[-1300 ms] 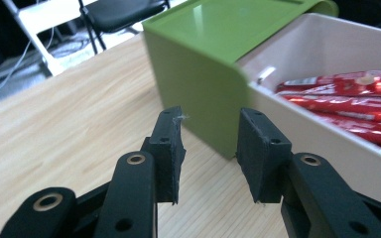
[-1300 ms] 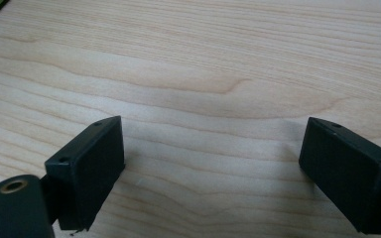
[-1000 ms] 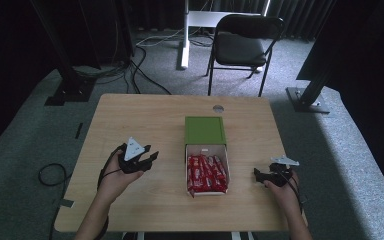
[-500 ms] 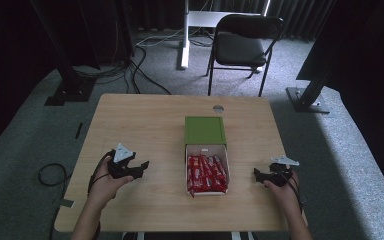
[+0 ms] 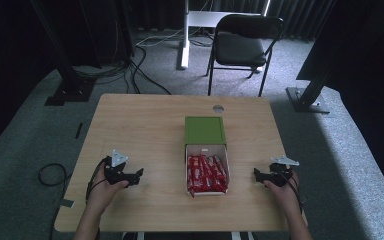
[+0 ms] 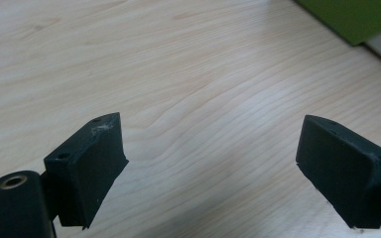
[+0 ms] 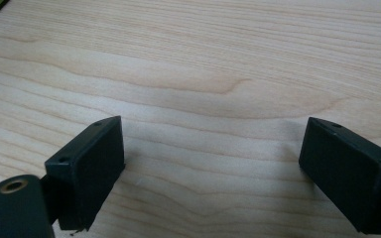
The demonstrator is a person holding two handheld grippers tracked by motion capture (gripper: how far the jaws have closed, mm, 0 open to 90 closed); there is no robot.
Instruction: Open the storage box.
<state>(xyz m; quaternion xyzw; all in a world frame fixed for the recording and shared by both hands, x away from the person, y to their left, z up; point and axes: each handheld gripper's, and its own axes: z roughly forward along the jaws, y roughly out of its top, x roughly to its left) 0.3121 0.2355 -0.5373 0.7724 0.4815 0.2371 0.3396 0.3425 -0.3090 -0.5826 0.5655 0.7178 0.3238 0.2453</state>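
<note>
Both grippers rest empty on the table (image 5: 145,125), left gripper (image 5: 139,176) at nine o'clock of the snack box (image 5: 206,167), jaws just opened wide; right gripper (image 5: 256,174) at three o'clock, also wide, ready to reach in.

The box (image 5: 206,172) lies on the table (image 5: 150,125) between left claw (image 5: 136,176) and right claw (image 5: 258,174).

table (image 5: 145,125) — light wood | on it — open box (image 5: 206,172) of red packets (image 5: 207,173), green lid (image 5: 205,130)
</note>
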